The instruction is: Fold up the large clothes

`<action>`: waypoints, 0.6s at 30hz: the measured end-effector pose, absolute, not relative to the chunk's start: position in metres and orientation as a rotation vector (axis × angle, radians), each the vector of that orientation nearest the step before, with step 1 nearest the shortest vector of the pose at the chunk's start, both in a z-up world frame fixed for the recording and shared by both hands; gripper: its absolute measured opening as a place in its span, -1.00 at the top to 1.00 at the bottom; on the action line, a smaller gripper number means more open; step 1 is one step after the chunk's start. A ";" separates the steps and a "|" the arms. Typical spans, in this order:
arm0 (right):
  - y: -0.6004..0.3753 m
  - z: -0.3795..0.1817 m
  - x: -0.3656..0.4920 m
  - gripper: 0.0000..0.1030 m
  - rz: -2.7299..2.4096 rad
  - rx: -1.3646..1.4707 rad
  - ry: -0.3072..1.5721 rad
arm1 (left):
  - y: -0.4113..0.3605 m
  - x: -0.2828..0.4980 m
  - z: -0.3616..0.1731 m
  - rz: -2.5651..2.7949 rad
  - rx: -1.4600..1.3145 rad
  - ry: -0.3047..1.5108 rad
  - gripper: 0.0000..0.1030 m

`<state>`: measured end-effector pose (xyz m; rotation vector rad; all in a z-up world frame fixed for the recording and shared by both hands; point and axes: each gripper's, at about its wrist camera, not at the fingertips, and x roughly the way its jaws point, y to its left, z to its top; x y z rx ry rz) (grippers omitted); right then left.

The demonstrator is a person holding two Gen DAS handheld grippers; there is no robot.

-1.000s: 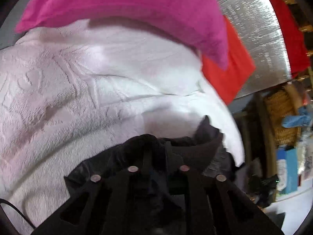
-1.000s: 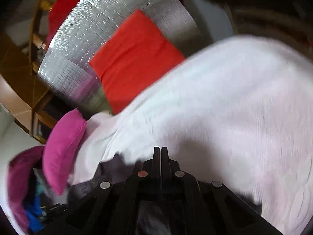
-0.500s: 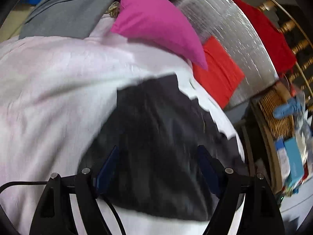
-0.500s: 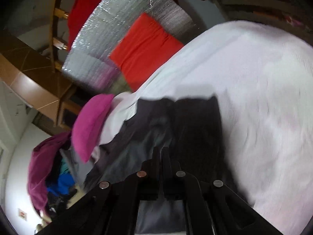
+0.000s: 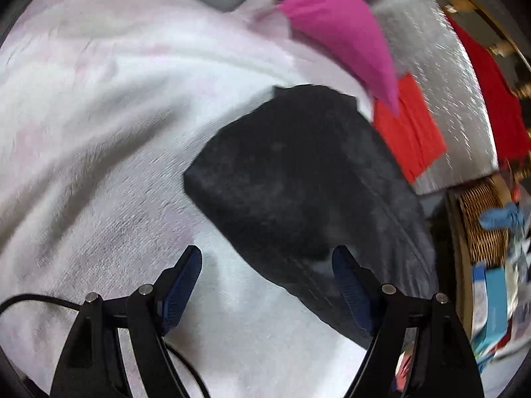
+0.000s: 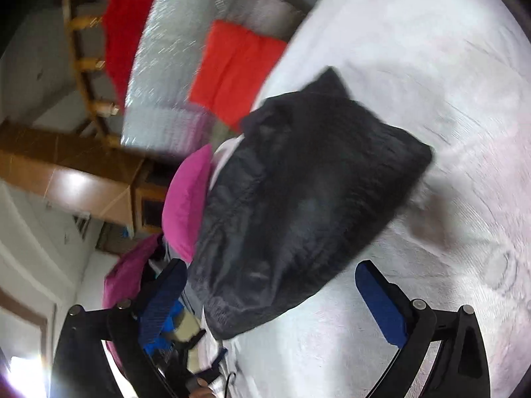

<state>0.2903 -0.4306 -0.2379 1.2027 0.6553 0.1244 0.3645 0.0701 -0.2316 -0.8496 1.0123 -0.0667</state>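
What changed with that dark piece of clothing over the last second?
Both grippers let go. A second ago each was shut, the left on bunched dark cloth. Now the left hand-held gripper and right hand-held gripper are open and pulled back, and the dark garment lies folded on the white bedspread. The pink pillow stayed put.

The garment is dark grey to black and lies folded into a compact, roughly rectangular bundle. It rests flat on the white bedspread, close to the bedspread's edge. Stitched seams show along one side.
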 end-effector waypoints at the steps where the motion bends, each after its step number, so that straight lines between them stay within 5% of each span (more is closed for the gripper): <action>1: -0.433 -0.241 0.293 -0.98 0.104 1.211 0.660 | 0.070 0.367 -0.234 -0.044 -0.850 1.010 -0.57; 11: -0.462 -0.265 0.333 -0.80 -0.059 1.220 0.655 | 0.089 0.411 -0.235 0.051 -0.861 0.895 -0.55; 15: -0.466 -0.273 0.341 -0.23 -0.115 1.218 0.657 | 0.086 0.416 -0.235 0.050 -0.833 0.879 -0.06; 18: -0.465 -0.271 0.344 0.01 -0.115 1.211 0.639 | 0.086 0.411 -0.232 0.027 -0.825 0.851 0.37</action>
